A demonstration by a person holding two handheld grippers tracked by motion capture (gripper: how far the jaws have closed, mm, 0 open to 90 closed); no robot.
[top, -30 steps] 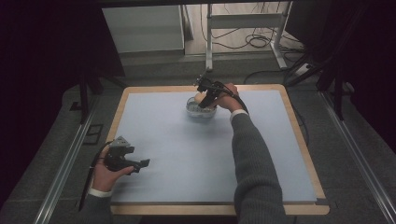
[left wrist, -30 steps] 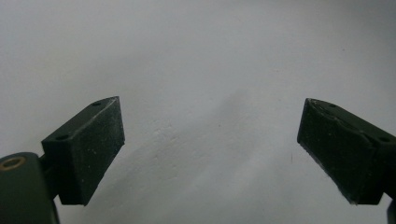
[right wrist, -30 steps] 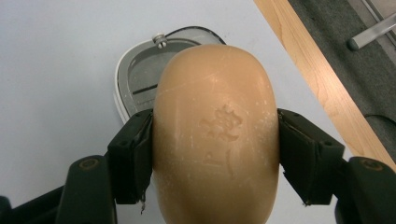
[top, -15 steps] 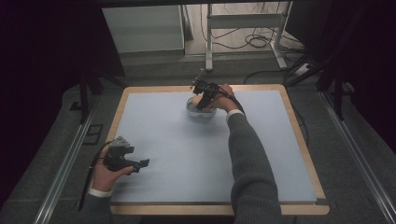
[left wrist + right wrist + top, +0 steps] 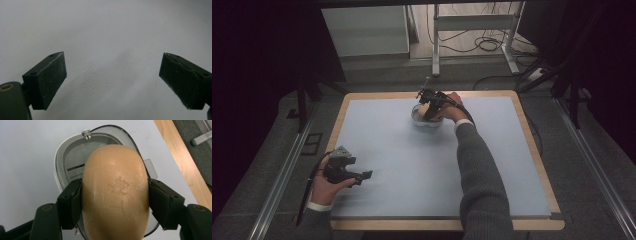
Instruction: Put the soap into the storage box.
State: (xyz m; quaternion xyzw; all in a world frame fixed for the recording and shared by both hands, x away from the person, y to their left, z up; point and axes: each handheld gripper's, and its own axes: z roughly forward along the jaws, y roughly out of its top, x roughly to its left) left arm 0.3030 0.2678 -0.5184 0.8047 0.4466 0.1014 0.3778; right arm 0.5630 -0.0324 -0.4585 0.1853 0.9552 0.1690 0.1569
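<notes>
My right gripper (image 5: 115,195) is shut on a tan oval soap bar (image 5: 113,182), its pads pressing on both long sides. The bar hangs just over a white and grey soap dish (image 5: 71,162). In the high view the right gripper (image 5: 430,105) and the dish (image 5: 427,121) are at the far middle of the pale blue mat (image 5: 422,165). Near the mat's front left corner, my left gripper (image 5: 362,177) is held low in a hand. Its jaws stand wide apart in the left gripper view, with nothing between the pads (image 5: 48,80) but bare mat.
The mat lies on a wooden table top (image 5: 537,150) with a raised rim. Metal rails (image 5: 277,185) run along both sides of the table. A desk frame (image 5: 472,25) and loose cables lie on the floor beyond the far edge.
My right gripper has shifted a little to the left and down over the dish with the soap bar in it. The left gripper has kept still.
</notes>
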